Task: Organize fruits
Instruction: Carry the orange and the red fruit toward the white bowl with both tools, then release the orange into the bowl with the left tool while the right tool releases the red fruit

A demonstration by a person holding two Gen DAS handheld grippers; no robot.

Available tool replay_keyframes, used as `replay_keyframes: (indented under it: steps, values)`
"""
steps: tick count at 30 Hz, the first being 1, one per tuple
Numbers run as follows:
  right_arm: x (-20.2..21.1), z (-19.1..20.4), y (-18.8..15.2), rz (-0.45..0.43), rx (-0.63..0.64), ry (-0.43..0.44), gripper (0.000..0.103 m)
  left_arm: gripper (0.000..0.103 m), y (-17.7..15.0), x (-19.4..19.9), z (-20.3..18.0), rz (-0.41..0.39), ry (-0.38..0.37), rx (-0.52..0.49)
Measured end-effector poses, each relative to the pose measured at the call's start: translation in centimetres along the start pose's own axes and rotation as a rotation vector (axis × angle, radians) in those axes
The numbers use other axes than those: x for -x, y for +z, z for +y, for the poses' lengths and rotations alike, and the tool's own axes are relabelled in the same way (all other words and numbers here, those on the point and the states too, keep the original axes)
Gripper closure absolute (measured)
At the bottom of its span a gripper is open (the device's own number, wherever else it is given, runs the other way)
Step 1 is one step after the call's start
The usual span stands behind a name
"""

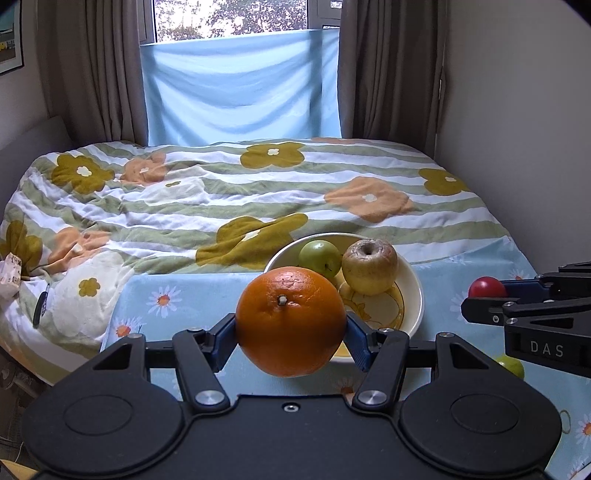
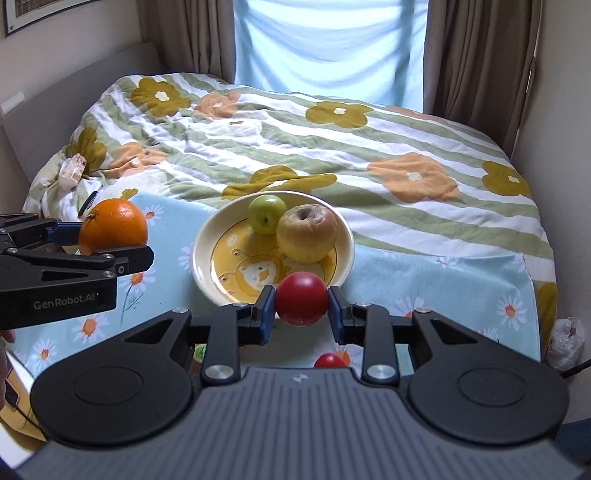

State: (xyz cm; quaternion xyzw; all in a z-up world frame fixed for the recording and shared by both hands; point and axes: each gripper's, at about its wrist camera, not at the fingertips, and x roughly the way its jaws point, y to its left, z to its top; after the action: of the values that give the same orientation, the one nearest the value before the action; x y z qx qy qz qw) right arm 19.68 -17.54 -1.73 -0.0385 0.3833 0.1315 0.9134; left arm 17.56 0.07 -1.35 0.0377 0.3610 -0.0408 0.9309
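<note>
left fingers (image 1: 291,330) – clamped on orange (image 1: 291,321) | right fingers (image 2: 301,308) – clamped on red fruit (image 2: 301,299)

A bed (image 1: 258,192) fills the room ahead of the claw, covered by a striped quilt (image 2: 369,155) with mustard and orange flowers. Beyond it, brown curtains (image 1: 99,74) flank a window (image 1: 229,16) half covered by pale blue cloth (image 1: 240,85). Plain walls (image 1: 517,92) close both sides; a framed picture (image 1: 9,40), perhaps a print, hangs far left. Daylight is soft.
</note>
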Motion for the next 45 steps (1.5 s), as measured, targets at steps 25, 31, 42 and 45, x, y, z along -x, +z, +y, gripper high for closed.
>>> replay_keyframes:
  steps: [25, 31, 42, 45]
  values:
    - [-10.1, -1.7, 2.6, 0.102, -0.115, -0.035, 0.058, 0.037, 1.8, -14.4, -1.2, 0.084, 0.005, -0.27]
    - [-10.5, -2.0, 2.8, 0.1, -0.116, -0.039, 0.058, 0.008, 1.7, -14.5, -1.5, 0.054, 0.006, -0.281]
    - [-10.9, -2.4, 2.8, 0.113, -0.121, -0.036, 0.058, 0.004, 1.2, -11.9, 0.4, 0.07, -0.01, -0.214]
    - [-11.3, -1.9, 2.8, 0.12, -0.107, -0.035, 0.058, 0.004, 0.8, -11.2, 1.3, 0.078, -0.026, -0.177]
